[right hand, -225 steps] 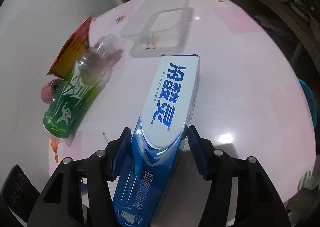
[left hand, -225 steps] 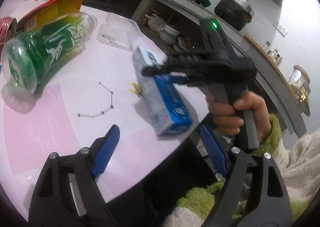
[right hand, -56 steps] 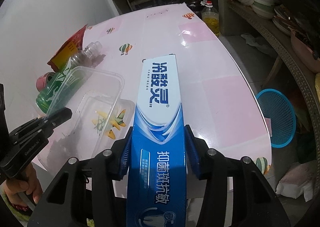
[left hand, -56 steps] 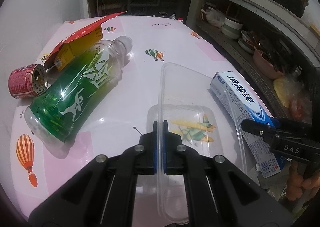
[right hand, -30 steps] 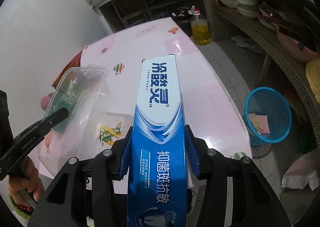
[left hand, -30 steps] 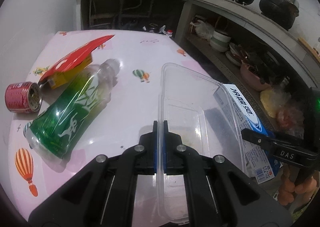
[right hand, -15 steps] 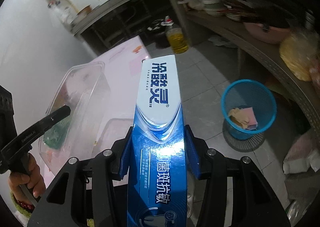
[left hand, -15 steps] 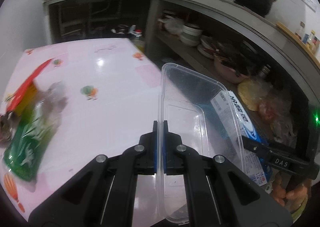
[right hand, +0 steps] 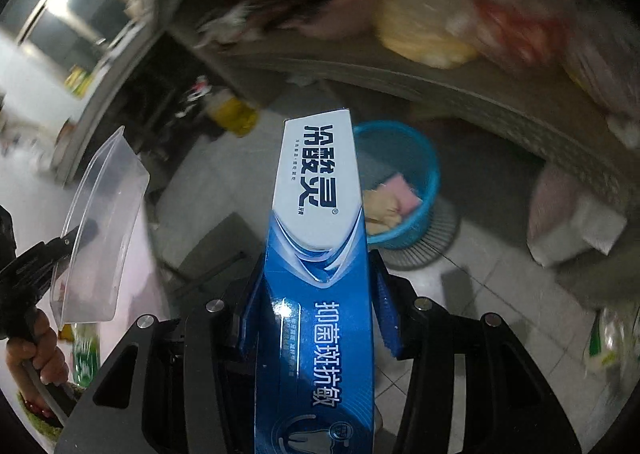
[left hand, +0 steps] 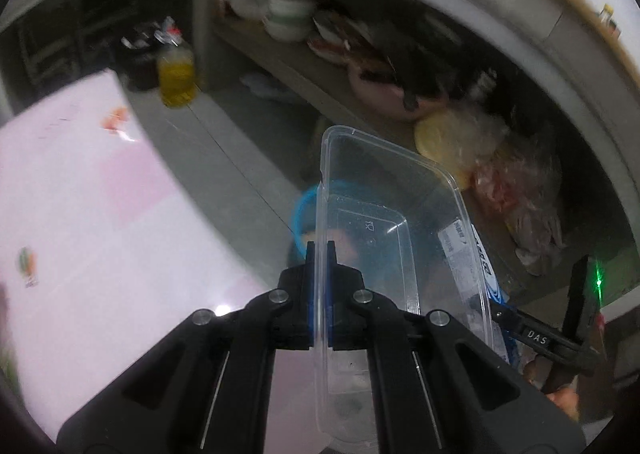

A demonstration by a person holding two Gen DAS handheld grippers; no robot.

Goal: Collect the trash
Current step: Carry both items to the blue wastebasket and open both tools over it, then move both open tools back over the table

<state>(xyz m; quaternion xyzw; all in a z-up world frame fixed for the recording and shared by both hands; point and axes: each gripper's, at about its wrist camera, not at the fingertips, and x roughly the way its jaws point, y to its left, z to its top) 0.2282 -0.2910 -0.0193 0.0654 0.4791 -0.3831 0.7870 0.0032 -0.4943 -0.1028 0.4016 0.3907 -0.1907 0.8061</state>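
The left gripper (left hand: 319, 294) pinches the rim of a light, flexible clear tray (left hand: 384, 222), the right gripper (right hand: 316, 318) clamps a stiff carton (right hand: 320, 254) mid-length, both held above the floor near the blue bin (right hand: 404, 190).

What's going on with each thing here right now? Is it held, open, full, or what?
Left hand-held gripper: shut on the clear plastic tray's wall.
Clear plastic tray: held up off the table, lidless, looks empty.
Right hand-held gripper: shut on the toothpaste box.
Toothpaste box: held, pointing toward the basket.
Blue basket: on the floor, some trash inside.
Oil bottle: upright on the floor.
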